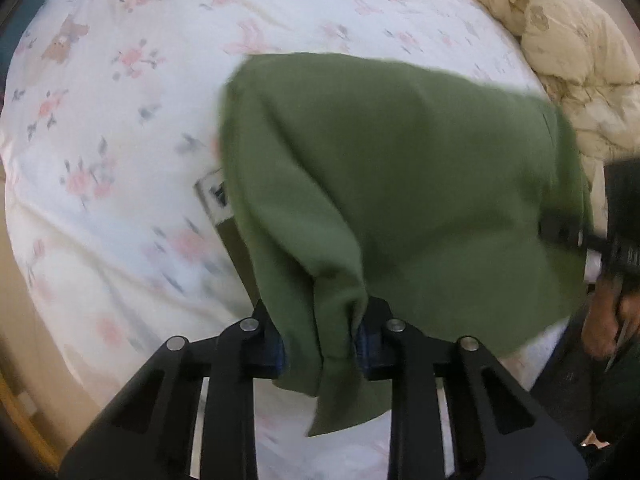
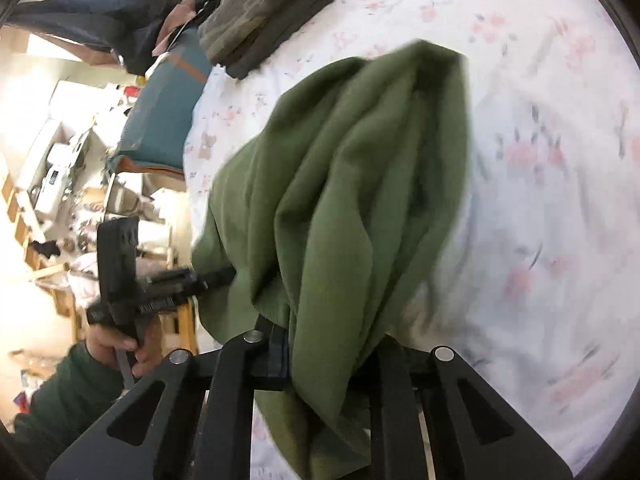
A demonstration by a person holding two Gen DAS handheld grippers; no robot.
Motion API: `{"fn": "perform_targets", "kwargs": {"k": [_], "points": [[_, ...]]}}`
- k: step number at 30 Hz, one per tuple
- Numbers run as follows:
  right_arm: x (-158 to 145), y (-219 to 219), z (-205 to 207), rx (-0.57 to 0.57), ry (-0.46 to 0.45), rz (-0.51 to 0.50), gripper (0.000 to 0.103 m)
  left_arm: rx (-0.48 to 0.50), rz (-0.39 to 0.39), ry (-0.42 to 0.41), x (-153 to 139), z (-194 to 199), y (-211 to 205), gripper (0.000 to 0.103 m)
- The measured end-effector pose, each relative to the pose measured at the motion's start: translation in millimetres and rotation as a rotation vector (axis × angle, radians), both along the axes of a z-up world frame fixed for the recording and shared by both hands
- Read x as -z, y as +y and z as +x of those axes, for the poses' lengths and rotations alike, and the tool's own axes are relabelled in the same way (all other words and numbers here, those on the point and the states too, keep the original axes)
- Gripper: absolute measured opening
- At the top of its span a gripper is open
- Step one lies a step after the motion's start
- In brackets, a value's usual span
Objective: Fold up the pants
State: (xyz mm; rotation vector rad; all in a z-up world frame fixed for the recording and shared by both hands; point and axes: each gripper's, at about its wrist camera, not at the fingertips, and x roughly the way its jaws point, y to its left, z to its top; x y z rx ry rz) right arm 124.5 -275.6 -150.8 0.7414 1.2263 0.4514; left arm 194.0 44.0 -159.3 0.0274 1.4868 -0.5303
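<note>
Green pants (image 1: 400,184) hang bunched above a bed with a white floral sheet (image 1: 120,160). My left gripper (image 1: 322,340) is shut on one edge of the pants, fabric pinched between its pads. My right gripper (image 2: 328,356) is shut on another edge of the same pants (image 2: 352,200), which drape forward in folds over the sheet (image 2: 540,200). The right gripper also shows at the right edge of the left wrist view (image 1: 560,232). The left gripper also shows in the right wrist view (image 2: 212,276), its tips hidden in the cloth. A label or card (image 1: 218,196) peeks out under the pants.
A cream duvet (image 1: 568,52) is heaped at the far right of the bed. A stack of folded dark clothes (image 2: 268,8) lies on the sheet's far edge. A teal cushion (image 2: 168,112) and a cluttered room (image 2: 60,180) lie beyond the bed's left side.
</note>
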Motion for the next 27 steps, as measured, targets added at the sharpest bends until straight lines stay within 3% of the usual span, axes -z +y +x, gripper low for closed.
{"fn": "perform_targets", "kwargs": {"k": [4,7,9,11,13,15,20,22,24,27], "points": [[15.9,-26.4,-5.0,-0.039,0.134,0.002,0.02,0.009,0.002,0.056,-11.6,-43.7,-22.4,0.022],[46.2,-50.4,-16.5,0.032,0.272,0.019,0.041,-0.016,0.057,0.044,-10.3,-63.9,-28.7,0.029],[47.0,-58.0,-25.9,0.049,0.297,-0.025,0.05,-0.091,0.077,0.073,-2.2,-68.1,-18.6,0.039],[25.8,-61.9,-35.2,0.035,0.243,-0.191,0.06,-0.133,0.132,0.108,4.0,-70.4,-9.0,0.068],[4.1,-74.0,-40.0,0.075,0.214,-0.328,0.063,-0.167,0.191,0.081,0.4,-74.0,3.2,0.071],[-16.5,-84.7,-42.7,0.118,0.182,-0.419,0.063,-0.194,0.173,0.041,-16.4,-75.3,8.4,0.07],[-65.8,-88.4,-35.5,0.101,-0.04,-0.288,0.064,-0.253,0.03,-0.167,-71.8,-62.9,13.4,0.069],[-69.5,-78.5,-20.3,0.071,-0.065,-0.199,0.064,-0.327,-0.021,-0.25,-86.9,-49.7,19.2,0.069],[-65.8,-68.3,-1.1,0.056,-0.071,-0.153,0.062,-0.363,-0.061,-0.242,-79.9,-34.3,25.3,0.069],[-58.6,-48.4,21.6,0.033,-0.072,-0.148,0.054,-0.332,-0.073,-0.144,-53.3,-19.8,22.8,0.06]]}}
